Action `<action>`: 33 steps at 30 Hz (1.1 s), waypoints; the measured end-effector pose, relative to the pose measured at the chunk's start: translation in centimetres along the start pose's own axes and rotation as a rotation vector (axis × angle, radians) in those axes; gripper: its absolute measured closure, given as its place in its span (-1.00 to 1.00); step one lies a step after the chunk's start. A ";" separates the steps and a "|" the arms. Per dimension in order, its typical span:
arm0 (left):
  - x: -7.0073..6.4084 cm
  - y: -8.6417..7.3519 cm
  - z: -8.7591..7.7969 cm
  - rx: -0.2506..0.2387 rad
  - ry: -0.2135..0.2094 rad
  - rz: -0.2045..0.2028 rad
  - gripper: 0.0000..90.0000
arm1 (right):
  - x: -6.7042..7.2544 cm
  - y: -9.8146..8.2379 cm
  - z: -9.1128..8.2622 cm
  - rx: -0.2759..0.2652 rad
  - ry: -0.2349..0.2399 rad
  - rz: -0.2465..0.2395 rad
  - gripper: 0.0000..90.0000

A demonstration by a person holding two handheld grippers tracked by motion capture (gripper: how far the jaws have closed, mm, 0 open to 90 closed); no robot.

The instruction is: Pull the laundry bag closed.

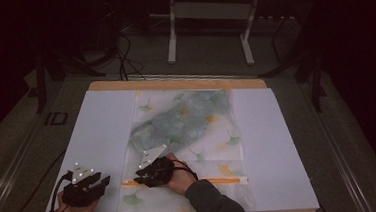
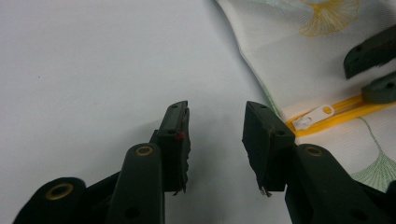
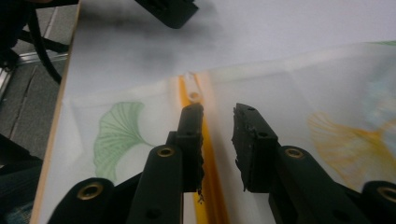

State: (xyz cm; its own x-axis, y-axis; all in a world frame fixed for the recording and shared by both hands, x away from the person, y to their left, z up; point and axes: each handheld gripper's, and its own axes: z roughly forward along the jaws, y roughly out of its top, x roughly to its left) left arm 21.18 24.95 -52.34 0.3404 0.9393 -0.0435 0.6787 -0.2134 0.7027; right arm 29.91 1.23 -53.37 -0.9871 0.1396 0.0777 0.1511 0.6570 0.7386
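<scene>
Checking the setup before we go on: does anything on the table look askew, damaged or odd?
Nothing stands out. The mesh pouch lies flat and roughly square on the white sheet, its orange zipper straight, white pull at the end.

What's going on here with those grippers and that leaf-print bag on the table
A person works a handheld gripper in each hand over a mesh zip bag with a ginkgo-leaf print, lying flat on a white sheet. The right gripper hovers open over the orange zipper, near its white pull tab. The left gripper waits open over the sheet beside the bag's edge, holding nothing.
</scene>
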 end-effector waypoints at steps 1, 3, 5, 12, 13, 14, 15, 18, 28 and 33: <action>0.0 0.0 0.0 0.000 0.000 0.000 0.35 | 0.0 0.0 0.0 0.000 0.000 0.000 0.63; 0.0 0.0 0.0 -0.001 -0.001 -0.002 0.35 | 0.4 0.3 0.5 -0.004 0.010 -0.004 0.63; 0.0 0.0 0.0 -0.001 -0.002 -0.003 0.35 | 0.5 0.5 0.8 -0.010 0.017 -0.006 0.64; 0.0 0.0 0.0 0.002 0.001 0.001 0.35 | 0.8 0.9 2.0 0.006 0.023 -0.010 0.65; 0.0 0.0 0.0 0.002 0.001 0.001 0.35 | 0.8 0.9 2.0 0.006 0.023 -0.010 0.65; 0.0 0.0 0.0 0.002 0.001 0.001 0.35 | 0.7 0.9 2.1 0.003 0.022 -0.004 0.65; 0.0 0.0 0.0 0.001 0.000 0.002 0.35 | 0.6 0.9 2.4 -0.004 0.023 0.004 0.66; 0.0 -0.1 0.0 0.001 -0.001 -0.002 0.35 | 0.6 1.0 2.6 -0.003 0.026 0.000 0.66; -0.1 -0.1 -0.2 0.001 -0.013 -0.001 0.35 | 0.9 1.3 3.0 0.011 0.032 -0.013 0.86; -0.3 -0.1 -0.4 0.008 -0.032 0.005 0.35 | 0.9 1.3 2.8 0.008 0.032 -0.018 0.87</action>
State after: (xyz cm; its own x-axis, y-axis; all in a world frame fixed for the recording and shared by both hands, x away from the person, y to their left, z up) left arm 20.76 24.83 -52.08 0.3645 0.9291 -0.0632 0.6820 -0.2201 0.6974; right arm 29.35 4.23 -54.21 -0.9908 0.1042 0.0858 0.1336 0.6649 0.7349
